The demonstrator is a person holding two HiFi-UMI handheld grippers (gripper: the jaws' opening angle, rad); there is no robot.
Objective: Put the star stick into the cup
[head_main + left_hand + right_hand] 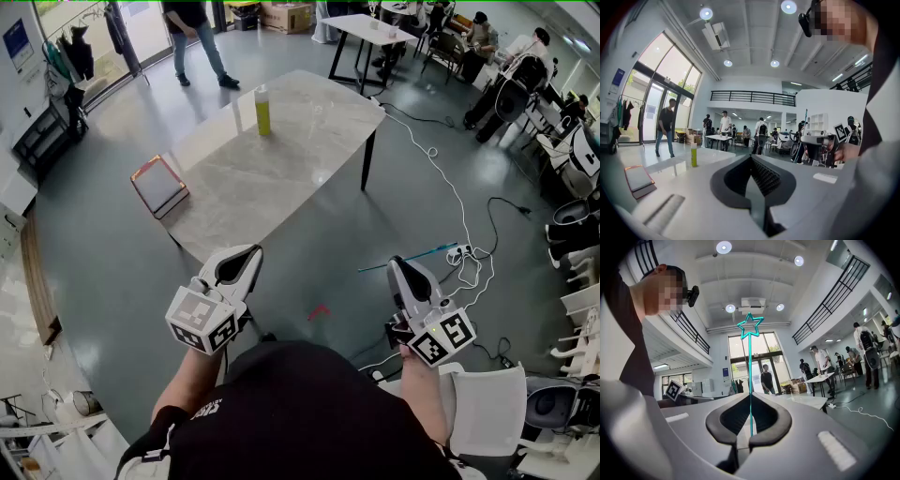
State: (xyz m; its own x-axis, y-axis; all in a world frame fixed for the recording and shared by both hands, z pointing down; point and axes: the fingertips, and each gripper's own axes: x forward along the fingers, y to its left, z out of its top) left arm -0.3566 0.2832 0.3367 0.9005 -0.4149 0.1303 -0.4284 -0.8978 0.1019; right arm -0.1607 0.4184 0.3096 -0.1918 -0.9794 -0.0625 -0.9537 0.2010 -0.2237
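— Grey floor lies under both hands, short of the table. How many grippers?

— Two. The left gripper point(246, 261) has its jaws pressed together on nothing. The right gripper point(397, 264) is clamped on the one star stick point(750, 362), a thin teal rod with its star at the far end.

— Is the stick over the table yet?

— No. It's over the floor, off the near right edge of the one marble table point(281, 159).

— And what's on the table?

— Two things. One flat red-edged board point(159, 186) sits at the near left corner. One tall yellow-green cup point(262, 111) stands upright toward the far end, well apart from the stick.

— Beyond that?

— One person point(197, 37) stands past the far edge.
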